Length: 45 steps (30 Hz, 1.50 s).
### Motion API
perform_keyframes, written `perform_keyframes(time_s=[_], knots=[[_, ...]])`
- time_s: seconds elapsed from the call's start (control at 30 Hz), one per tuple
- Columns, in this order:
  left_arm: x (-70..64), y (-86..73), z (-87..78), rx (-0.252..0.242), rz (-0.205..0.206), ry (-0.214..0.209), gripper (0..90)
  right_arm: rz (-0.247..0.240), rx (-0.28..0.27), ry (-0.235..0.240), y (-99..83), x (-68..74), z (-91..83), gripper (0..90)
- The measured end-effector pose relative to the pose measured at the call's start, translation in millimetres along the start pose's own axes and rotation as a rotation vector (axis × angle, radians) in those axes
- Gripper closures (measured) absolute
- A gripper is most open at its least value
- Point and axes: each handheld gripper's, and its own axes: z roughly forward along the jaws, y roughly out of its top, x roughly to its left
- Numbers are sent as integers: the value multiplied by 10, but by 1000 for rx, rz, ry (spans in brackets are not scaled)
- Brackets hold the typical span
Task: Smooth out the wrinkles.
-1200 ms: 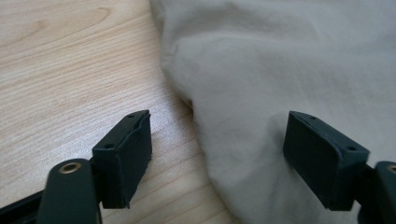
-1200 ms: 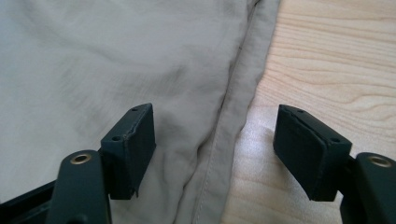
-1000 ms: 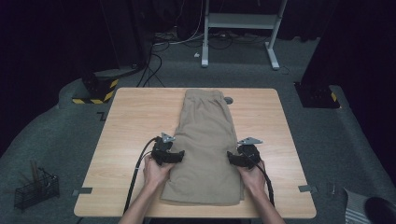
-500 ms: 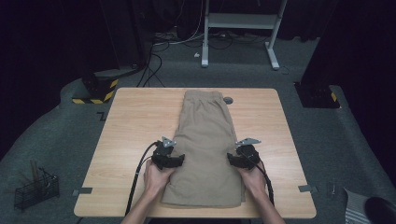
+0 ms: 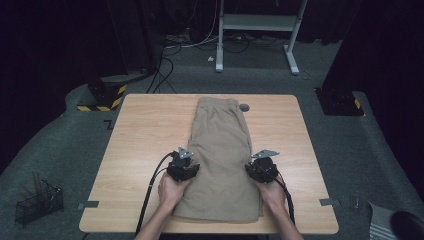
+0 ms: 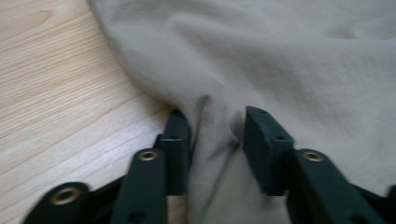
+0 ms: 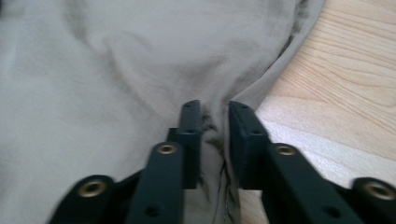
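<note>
Left gripper (image 6: 212, 135): you have it pinching a fold of the shorts' (image 5: 220, 150) left edge, cloth bunched between the jaws.
Right gripper (image 7: 212, 126): clamped on a thin fold at the shorts' right edge, jaws nearly closed.
Shorts: flat along the middle of the table (image 5: 140, 130), waistband at the far end, hem nearest you.
Risk: your right bite looks shallow; lifting could slip it free.
Cause: uneven pull between your hands would skew the fold.
</note>
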Motion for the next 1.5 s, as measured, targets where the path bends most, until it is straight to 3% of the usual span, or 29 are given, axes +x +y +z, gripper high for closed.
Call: perform_keyframes(time_s=[0.13,0.4,0.57,0.7,0.93,1.07,1.13,1.5], knots=[[-5,11,18,-5,1,-26,734,-8,-1,12,3,14,5,845],[52,-23,25,-32,-4,-93,819,-35,-2,13,4,25,3,868],[125,-2,-18,-40,8,-129,828,-42,-17,22,7,1,1,872],[146,7,-109,-73,-9,-154,829,-59,-38,26,-31,26,-62,873],[207,7,-206,-78,-17,-186,831,-49,-102,51,34,21,-215,874],[254,18,-272,-133,-48,-203,834,-52,-117,67,40,36,-236,875],[258,26,-304,-158,-59,-219,835,-25,-126,101,65,29,-232,875],[288,56,-494,-193,-45,-227,836,-33,-201,115,90,63,-382,876]])
